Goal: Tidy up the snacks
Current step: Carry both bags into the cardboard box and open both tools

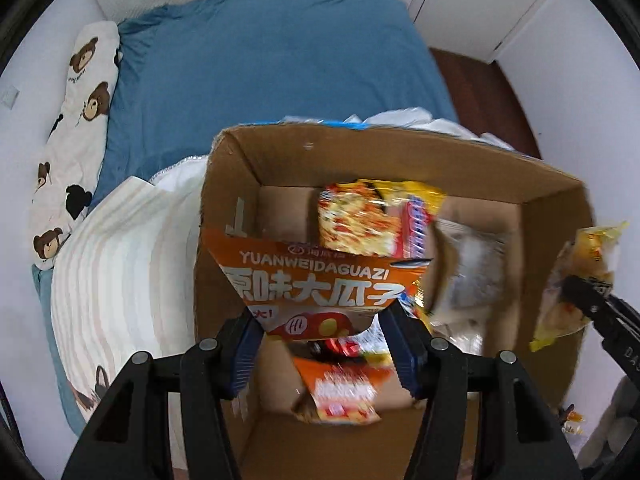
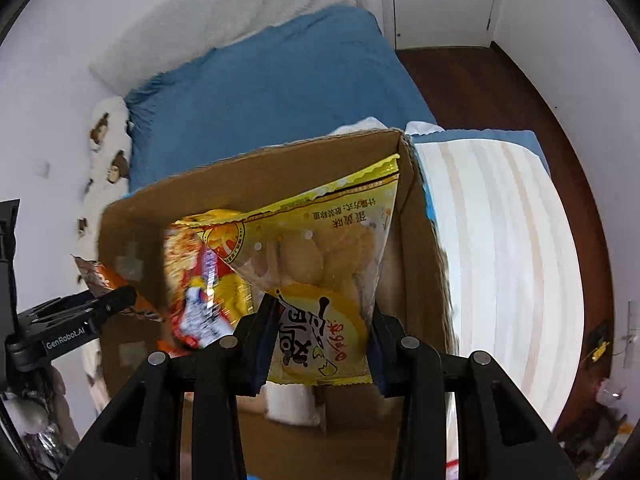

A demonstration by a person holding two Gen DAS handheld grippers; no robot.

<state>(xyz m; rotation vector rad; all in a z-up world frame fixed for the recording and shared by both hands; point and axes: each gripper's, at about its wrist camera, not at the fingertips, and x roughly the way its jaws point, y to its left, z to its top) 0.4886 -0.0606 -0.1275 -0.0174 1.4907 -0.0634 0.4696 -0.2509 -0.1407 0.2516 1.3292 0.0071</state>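
My left gripper is shut on an orange sunflower-seed bag and holds it over the left side of an open cardboard box. Several snack packets lie inside the box, among them a red and yellow one and a grey one. My right gripper is shut on a yellow bag of egg-flavoured puffs above the box's right half. In the left wrist view that yellow bag hangs at the box's right wall, pinched by the right gripper. The left gripper with its orange bag shows at the left of the right wrist view.
The box sits on a pale striped wooden board laid on a bed with a blue sheet. A white bear-print pillow lies along the left wall. Dark wooden floor runs on the right, with clutter near the lower corner.
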